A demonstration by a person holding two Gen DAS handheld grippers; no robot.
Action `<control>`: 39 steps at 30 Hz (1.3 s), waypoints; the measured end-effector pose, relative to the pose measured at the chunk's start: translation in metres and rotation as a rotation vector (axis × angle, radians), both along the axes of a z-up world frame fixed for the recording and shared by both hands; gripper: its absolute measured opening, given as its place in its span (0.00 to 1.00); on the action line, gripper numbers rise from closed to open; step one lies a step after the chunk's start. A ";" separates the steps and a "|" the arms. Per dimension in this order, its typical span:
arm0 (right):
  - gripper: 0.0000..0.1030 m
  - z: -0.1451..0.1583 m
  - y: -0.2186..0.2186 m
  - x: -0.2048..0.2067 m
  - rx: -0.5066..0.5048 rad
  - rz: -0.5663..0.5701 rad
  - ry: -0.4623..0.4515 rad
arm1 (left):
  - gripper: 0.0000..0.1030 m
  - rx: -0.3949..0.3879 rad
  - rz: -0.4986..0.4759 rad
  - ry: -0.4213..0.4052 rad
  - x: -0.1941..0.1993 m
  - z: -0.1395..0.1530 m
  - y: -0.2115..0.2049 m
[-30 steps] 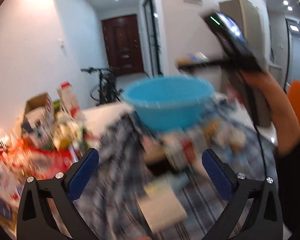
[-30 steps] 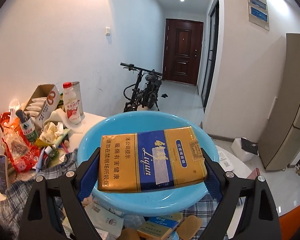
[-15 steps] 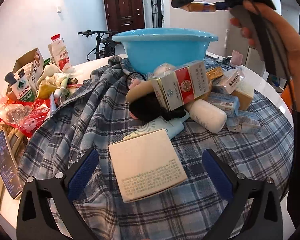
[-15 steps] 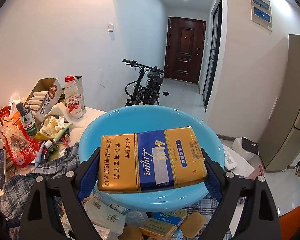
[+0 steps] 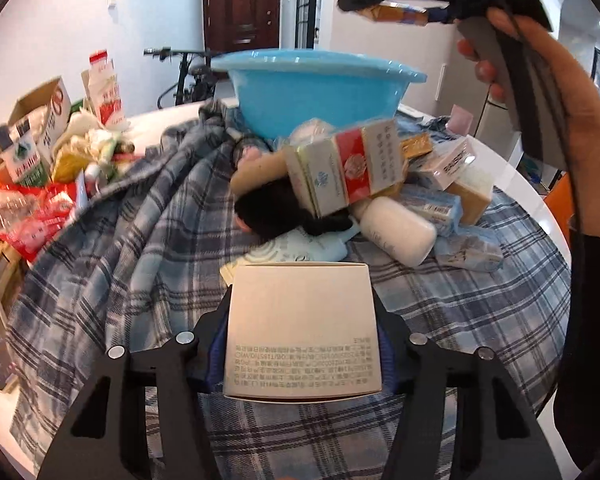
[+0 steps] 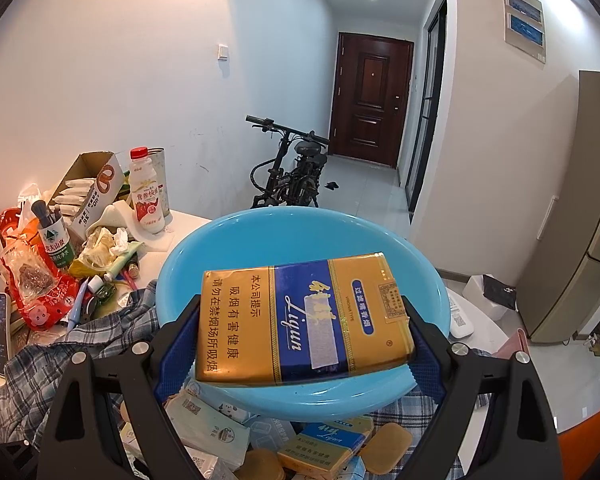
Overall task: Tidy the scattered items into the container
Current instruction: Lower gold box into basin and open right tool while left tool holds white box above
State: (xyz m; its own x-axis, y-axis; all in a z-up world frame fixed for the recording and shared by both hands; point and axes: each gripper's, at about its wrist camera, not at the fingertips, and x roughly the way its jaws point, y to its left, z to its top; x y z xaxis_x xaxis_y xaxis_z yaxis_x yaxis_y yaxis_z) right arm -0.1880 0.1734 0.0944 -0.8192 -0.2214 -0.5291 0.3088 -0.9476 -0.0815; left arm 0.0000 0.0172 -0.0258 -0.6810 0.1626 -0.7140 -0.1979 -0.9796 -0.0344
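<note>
- Two grippers, both loaded.
- Left gripper [image 5: 302, 344] clenched on a white box [image 5: 302, 326], low over the plaid cloth [image 5: 140, 248], near the pile.
- Right gripper [image 6: 304, 328] clamped on a gold carton [image 6: 300, 320], held above the blue bowl [image 6: 284, 236].
- More packs [image 5: 348, 168] heaped beside the bowl.

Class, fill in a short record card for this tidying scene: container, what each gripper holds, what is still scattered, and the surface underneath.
container: blue basin, nothing visible inside
right gripper: shut on gold-and-blue cigarette carton, held over the basin
left gripper: shut on cream box, above the cloth
still scattered: red-and-white carton, white bottle, other packs
surface: plaid cloth
</note>
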 end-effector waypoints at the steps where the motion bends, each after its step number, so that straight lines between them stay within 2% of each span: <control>1: 0.88 0.000 0.000 0.000 0.000 -0.001 0.001 | 0.55 -0.006 -0.002 0.013 0.001 0.003 0.001; 11: 0.88 0.003 0.003 0.000 -0.006 -0.013 0.005 | 0.55 -0.015 -0.024 0.154 -0.007 0.055 0.002; 19: 0.88 0.000 0.010 -0.007 -0.018 -0.033 -0.001 | 0.55 -0.056 -0.035 0.300 -0.046 0.109 0.005; 23: 0.88 -0.003 0.015 -0.010 -0.022 -0.046 -0.008 | 0.55 -0.044 -0.044 0.343 -0.068 0.134 0.007; 26: 0.88 -0.006 0.019 -0.012 -0.029 -0.054 -0.015 | 0.55 -0.068 -0.038 0.382 -0.083 0.148 0.008; 34: 0.88 -0.010 0.023 -0.016 -0.031 -0.070 -0.021 | 0.55 -0.047 -0.025 0.424 -0.126 0.175 0.010; 39: 0.88 -0.014 0.025 -0.018 -0.028 -0.086 -0.024 | 0.55 -0.027 -0.031 0.412 -0.150 0.169 0.013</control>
State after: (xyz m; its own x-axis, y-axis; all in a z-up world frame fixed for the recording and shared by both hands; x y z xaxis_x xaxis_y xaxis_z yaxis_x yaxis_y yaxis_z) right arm -0.2061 0.1988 0.0808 -0.8231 -0.1655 -0.5433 0.2276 -0.9726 -0.0485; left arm -0.1496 0.0303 0.1433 -0.9060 0.1719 -0.3867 -0.2186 -0.9725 0.0798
